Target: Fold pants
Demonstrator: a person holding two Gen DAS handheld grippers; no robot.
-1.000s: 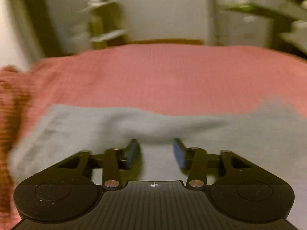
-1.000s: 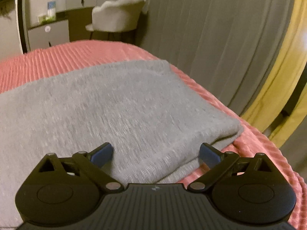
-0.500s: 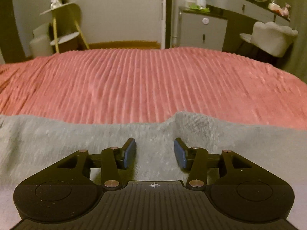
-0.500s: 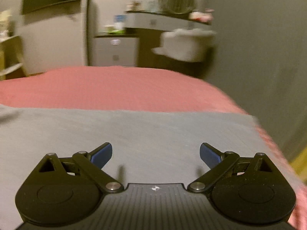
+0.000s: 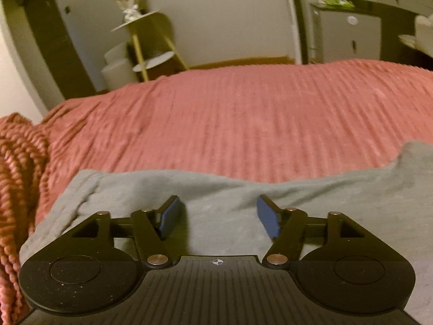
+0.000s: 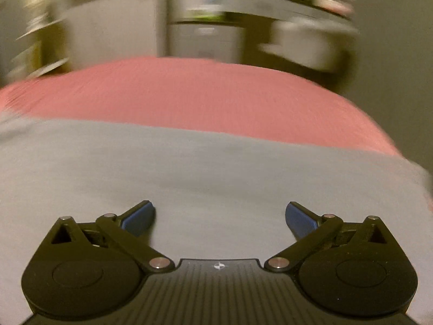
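Note:
Grey pants [image 5: 227, 197] lie flat on a pink ribbed bedspread [image 5: 243, 124]. In the left wrist view their hemmed left end [image 5: 81, 189] shows at lower left. My left gripper [image 5: 219, 216] is open and empty just above the grey fabric. In the right wrist view, which is blurred, the pants [image 6: 189, 168] fill the lower half, their right end at the far right. My right gripper [image 6: 219, 216] is wide open and empty over the fabric.
A knitted rust-coloured throw [image 5: 16, 178] lies at the bed's left edge. Beyond the bed stand a tiered side table [image 5: 143, 43], a grey cabinet [image 5: 349, 38] and a pale chair [image 6: 303, 46]. The bedspread [image 6: 203, 94] stretches beyond the pants.
My left gripper has swung left toward the pants' hemmed end and its jaws have opened wider. My right gripper has turned, blurring its view; its jaws stay wide open.

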